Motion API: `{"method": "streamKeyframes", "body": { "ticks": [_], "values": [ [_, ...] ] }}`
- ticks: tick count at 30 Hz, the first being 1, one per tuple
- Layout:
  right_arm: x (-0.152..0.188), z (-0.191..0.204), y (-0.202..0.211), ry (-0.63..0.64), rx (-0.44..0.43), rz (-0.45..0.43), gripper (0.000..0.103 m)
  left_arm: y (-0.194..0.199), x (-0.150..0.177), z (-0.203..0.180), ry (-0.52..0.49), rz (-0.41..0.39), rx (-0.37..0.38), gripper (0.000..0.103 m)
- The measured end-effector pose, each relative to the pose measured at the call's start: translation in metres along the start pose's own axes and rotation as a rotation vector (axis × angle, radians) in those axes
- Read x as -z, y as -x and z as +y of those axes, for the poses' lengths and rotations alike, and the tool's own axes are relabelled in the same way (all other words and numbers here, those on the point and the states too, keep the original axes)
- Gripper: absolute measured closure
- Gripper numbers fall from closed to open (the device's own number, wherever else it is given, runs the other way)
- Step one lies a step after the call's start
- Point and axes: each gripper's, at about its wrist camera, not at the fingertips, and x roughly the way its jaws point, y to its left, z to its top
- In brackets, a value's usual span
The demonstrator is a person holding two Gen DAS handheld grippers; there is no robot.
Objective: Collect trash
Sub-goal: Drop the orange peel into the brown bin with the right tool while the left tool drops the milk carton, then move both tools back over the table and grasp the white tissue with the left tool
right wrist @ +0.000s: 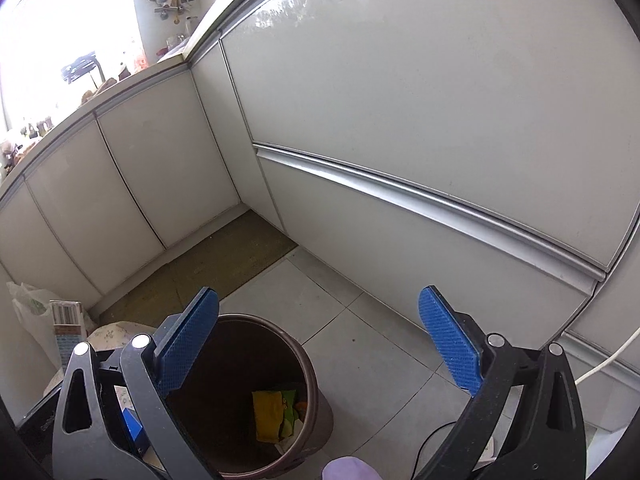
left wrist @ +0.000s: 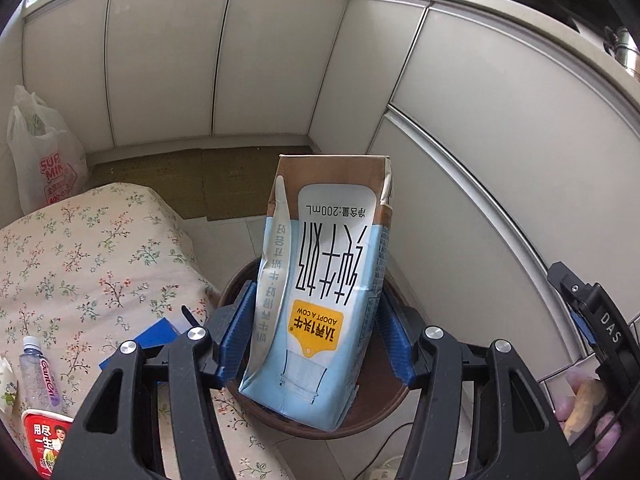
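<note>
On the far left of my left wrist view a white plastic bag [left wrist: 42, 160] slumps against the cabinets, and below it a floral cloth [left wrist: 100, 264] carries a small water bottle [left wrist: 38, 372] and a red-lidded cup [left wrist: 44, 440]. At centre, my left gripper [left wrist: 316, 332] has its blue pads pressed against both narrow sides of the milk carton [left wrist: 324, 288], which sits upside down between them, poised right over the brown bin [left wrist: 304, 420]. At the right edge I catch part of my other gripper.

In the right wrist view the carton's end [right wrist: 66, 320] pokes in at the left. The bin [right wrist: 312, 384] is below, with yellow and green wrappers [right wrist: 276, 412] at its bottom. My right gripper [right wrist: 320, 344] is spread wide with nothing between its fingers, hanging over the bin's far rim and the tiled floor [right wrist: 360, 340].

I judge the carton light and probably empty: thin coated card, a flap peeling along one edge, walls that cave under a hard squeeze. The surface looks slick, so the flat side panels near the middle, where I have it, seem the right hold. It should drop cleanly once released.
</note>
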Motion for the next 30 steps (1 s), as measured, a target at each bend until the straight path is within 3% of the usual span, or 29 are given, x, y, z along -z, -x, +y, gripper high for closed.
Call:
{"method": "streamKeyframes", "body": {
  "ticks": [1,3,11,19,26,30],
  "values": [
    [0.0,-0.002,-0.002,-0.006,-0.004,0.01,0.007,-0.006,0.0,-0.002,0.0,0.026,0.005,0.036],
    [0.001,-0.002,-0.005,-0.014,-0.013,0.023,0.007,-0.016,0.003,-0.003,0.013,0.062,-0.002,0.03],
    [0.001,0.005,-0.005,-0.012,-0.024,0.037,0.007,-0.013,0.011,0.0,-0.017,0.064,-0.073,0.019],
    [0.01,0.041,-0.012,0.103,-0.039,0.091,0.007,0.008,0.026,0.021,-0.027,0.068,-0.173,0.014],
    [0.033,0.1,-0.001,0.284,-0.105,0.113,0.007,0.059,0.055,0.075,-0.034,0.056,-0.324,0.013],
    [0.051,0.134,0.008,0.389,-0.156,0.127,0.007,0.098,0.069,0.134,0.049,0.054,-0.422,0.013]
  ]
}}
